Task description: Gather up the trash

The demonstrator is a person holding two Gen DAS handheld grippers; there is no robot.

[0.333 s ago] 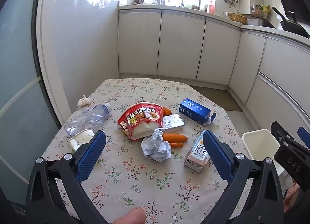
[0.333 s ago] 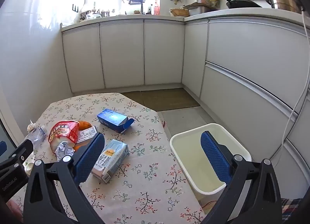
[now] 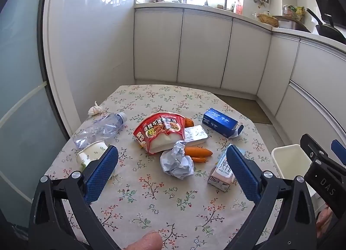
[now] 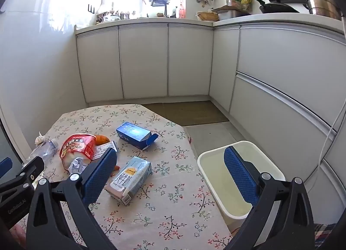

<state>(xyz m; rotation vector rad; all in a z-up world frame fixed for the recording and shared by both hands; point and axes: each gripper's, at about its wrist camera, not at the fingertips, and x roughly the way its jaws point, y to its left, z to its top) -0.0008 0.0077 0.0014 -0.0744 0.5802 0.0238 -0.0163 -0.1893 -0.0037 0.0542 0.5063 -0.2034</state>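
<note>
Trash lies on the floral table (image 3: pixel 151 195): a crumpled paper ball (image 3: pixel 177 162), a red noodle cup (image 3: pixel 161 132), a clear plastic bottle (image 3: pixel 98 129), a paper cup (image 3: pixel 92 155), a milk carton (image 3: pixel 222 172) (image 4: pixel 129 177), a blue box (image 3: pixel 219 121) (image 4: pixel 135 134) and a tissue wad (image 3: pixel 94 109). A white bin (image 4: pixel 237 176) (image 3: pixel 287 163) stands right of the table. My left gripper (image 3: pixel 172 172) is open and empty, held above the table's near side. My right gripper (image 4: pixel 169 176) is open and empty, between milk carton and bin.
Carrots (image 3: pixel 197 152) and a small white packet (image 3: pixel 195 134) lie among the trash. White cabinets (image 4: pixel 144 61) run along the back and right walls. A brown mat (image 4: pixel 188 112) covers the floor beyond the table.
</note>
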